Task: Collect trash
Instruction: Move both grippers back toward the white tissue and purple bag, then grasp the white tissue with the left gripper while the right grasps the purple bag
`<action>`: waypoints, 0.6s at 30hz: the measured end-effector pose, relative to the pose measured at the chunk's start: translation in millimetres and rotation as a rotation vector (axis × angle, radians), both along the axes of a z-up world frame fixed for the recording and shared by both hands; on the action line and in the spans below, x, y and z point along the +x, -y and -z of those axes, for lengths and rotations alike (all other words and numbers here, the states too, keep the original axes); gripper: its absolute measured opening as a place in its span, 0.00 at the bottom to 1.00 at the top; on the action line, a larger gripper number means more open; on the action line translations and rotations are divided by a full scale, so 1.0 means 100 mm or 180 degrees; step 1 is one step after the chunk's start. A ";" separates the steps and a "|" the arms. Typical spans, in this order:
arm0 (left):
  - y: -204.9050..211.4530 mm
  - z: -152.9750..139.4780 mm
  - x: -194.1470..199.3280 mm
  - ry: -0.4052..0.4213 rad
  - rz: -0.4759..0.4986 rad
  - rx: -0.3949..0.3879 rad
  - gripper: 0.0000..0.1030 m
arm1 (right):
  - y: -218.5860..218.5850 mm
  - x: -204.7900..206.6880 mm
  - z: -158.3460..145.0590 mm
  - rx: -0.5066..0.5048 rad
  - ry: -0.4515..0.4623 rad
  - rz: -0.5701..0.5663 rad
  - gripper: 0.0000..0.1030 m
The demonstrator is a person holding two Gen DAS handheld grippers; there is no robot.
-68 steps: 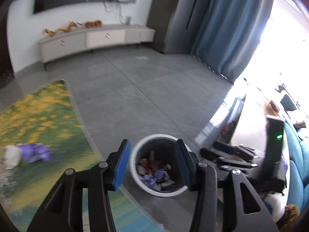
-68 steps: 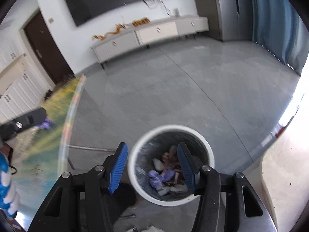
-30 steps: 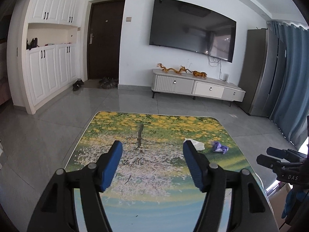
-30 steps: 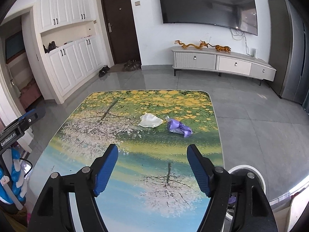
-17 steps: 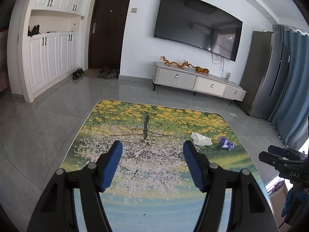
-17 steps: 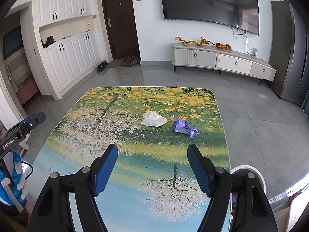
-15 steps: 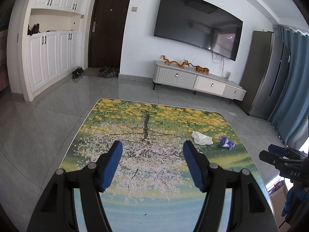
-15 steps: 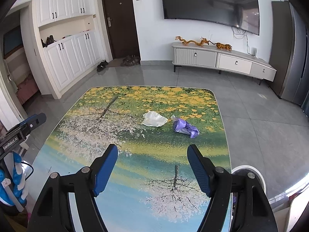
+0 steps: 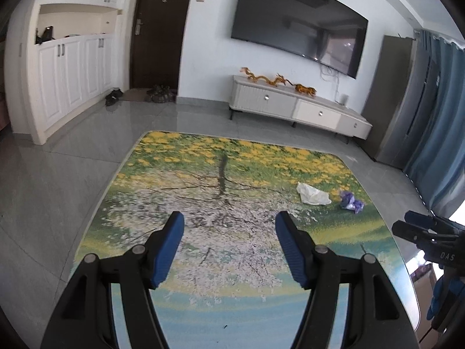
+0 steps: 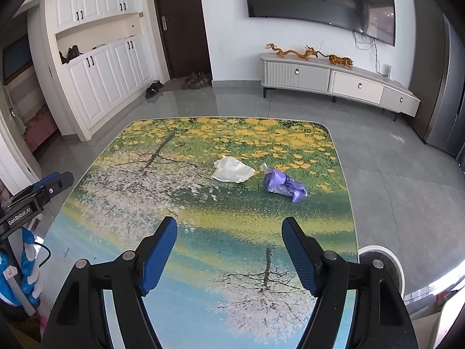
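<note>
both the left gripper [image 9: 229, 229] and right gripper [image 10: 229, 237] hang spread, empty. crumpled purple plastic wrapper [image 10: 284, 184] lies beside white crumpled tissue [image 10: 232, 170] on the landscape-printed tabletop [image 10: 203, 261] (light, soft, likely crushable); pinch its bunched middle.

The white bin [image 10: 380, 257] at the worktop's [image 10: 203, 261] near right corner is mostly hidden behind the right tool [image 10: 229, 253]. Its contents cannot be seen.

Left gripper [image 9: 229, 244], right gripper [image 10: 229, 250]: black frames, silver screws, blue ribbed pads on jaws.
</note>
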State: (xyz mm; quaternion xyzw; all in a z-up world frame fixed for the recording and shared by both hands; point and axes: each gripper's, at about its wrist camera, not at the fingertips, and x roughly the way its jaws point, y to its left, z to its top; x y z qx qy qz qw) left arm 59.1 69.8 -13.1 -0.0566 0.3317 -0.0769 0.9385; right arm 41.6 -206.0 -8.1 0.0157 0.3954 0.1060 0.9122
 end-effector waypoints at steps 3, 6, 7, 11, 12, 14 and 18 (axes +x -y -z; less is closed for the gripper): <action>0.09 0.04 0.13 -0.0026 0.0237 -0.0009 0.62 | 0.07 0.07 0.05 -0.0014 -0.0032 -0.0020 0.70; 0.26 0.05 0.29 -0.0045 0.0556 0.0012 0.62 | 0.15 0.19 0.11 -0.0078 -0.0040 -0.0058 0.72; 0.34 0.07 0.35 -0.0073 0.0694 0.0004 0.62 | 0.18 0.23 0.12 -0.0088 -0.0041 -0.0070 0.72; 0.69 0.20 0.68 -0.0249 0.1101 -0.0031 0.62 | 0.31 0.48 0.22 -0.0127 -0.0048 -0.0166 0.72; 0.78 0.24 0.75 -0.0278 0.1171 -0.0025 0.62 | 0.33 0.55 0.25 -0.0144 -0.0054 -0.0193 0.72; 0.98 0.34 0.92 -0.0362 0.1335 -0.0014 0.62 | 0.38 0.69 0.31 -0.0161 -0.0073 -0.0263 0.72; 1.30 0.47 1.17 -0.0432 0.1585 0.0047 0.61 | 0.47 0.99 0.47 -0.0149 -0.0111 -0.0413 0.72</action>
